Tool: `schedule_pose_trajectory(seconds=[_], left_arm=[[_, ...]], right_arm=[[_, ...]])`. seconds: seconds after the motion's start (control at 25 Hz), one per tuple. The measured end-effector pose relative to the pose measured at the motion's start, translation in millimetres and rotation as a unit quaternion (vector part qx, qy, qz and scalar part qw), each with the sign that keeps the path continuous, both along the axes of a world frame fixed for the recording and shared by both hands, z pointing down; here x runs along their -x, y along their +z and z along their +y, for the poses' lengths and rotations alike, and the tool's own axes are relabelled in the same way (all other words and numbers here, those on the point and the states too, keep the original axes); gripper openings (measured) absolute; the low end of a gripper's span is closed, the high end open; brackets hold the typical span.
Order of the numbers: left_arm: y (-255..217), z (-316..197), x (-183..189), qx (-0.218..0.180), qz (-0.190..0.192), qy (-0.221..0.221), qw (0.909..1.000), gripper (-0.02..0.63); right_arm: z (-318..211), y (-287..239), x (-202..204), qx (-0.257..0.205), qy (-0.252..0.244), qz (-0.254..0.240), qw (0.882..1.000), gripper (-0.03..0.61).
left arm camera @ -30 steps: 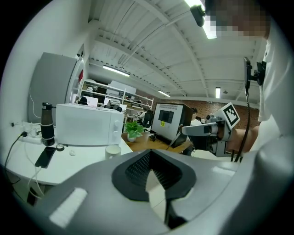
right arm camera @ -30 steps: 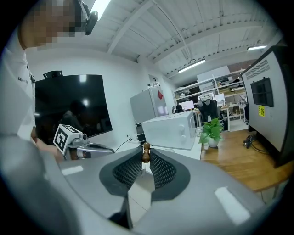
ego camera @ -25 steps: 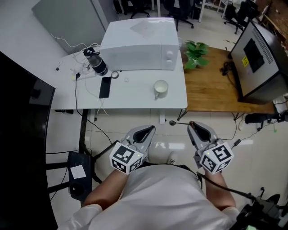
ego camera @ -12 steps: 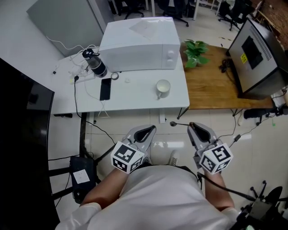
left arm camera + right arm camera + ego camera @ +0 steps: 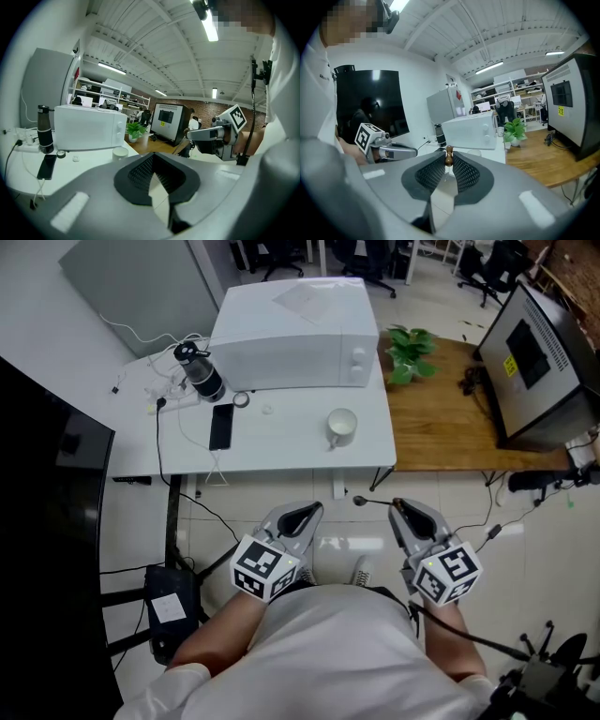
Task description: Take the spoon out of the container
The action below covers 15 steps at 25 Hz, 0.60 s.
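Observation:
A white cup [image 5: 339, 426], the container, stands on the white table [image 5: 281, 451] in front of a microwave; it also shows in the left gripper view [image 5: 120, 153]. My right gripper [image 5: 400, 506] is held low over the floor, near my body, shut on a thin spoon [image 5: 373, 500] that points left from its tips. The spoon's brown beaded end [image 5: 449, 156] sticks up between the closed jaws of the right gripper [image 5: 448, 163]. My left gripper [image 5: 311, 511] hovers beside it, shut with nothing in it [image 5: 151, 159]. Both grippers are well short of the table.
On the table are a white microwave [image 5: 291, 334], a dark bottle [image 5: 199, 371], a black phone [image 5: 220, 425] and cables. A potted plant [image 5: 410, 351] sits on a wooden table [image 5: 459, 423] at the right, next to a black machine [image 5: 544, 352]. A dark screen [image 5: 47, 521] stands at the left.

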State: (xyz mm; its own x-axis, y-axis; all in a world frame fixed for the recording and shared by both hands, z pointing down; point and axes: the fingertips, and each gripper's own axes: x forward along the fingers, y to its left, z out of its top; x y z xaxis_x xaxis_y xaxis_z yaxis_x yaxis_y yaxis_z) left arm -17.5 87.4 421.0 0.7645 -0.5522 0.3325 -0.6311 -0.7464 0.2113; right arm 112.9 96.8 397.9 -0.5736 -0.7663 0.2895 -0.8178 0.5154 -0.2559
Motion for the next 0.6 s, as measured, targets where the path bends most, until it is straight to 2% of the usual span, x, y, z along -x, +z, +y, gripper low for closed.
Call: schedule_pose_trajectory(seconds=[0.6], left_arm=[[0.4,-3.8,-3.7,0.0,0.005,-0.005,1.0,0.005]], right_arm=[[1.4,0.6,-2.1,0.003,-0.003,0.001,1.0,0.055]])
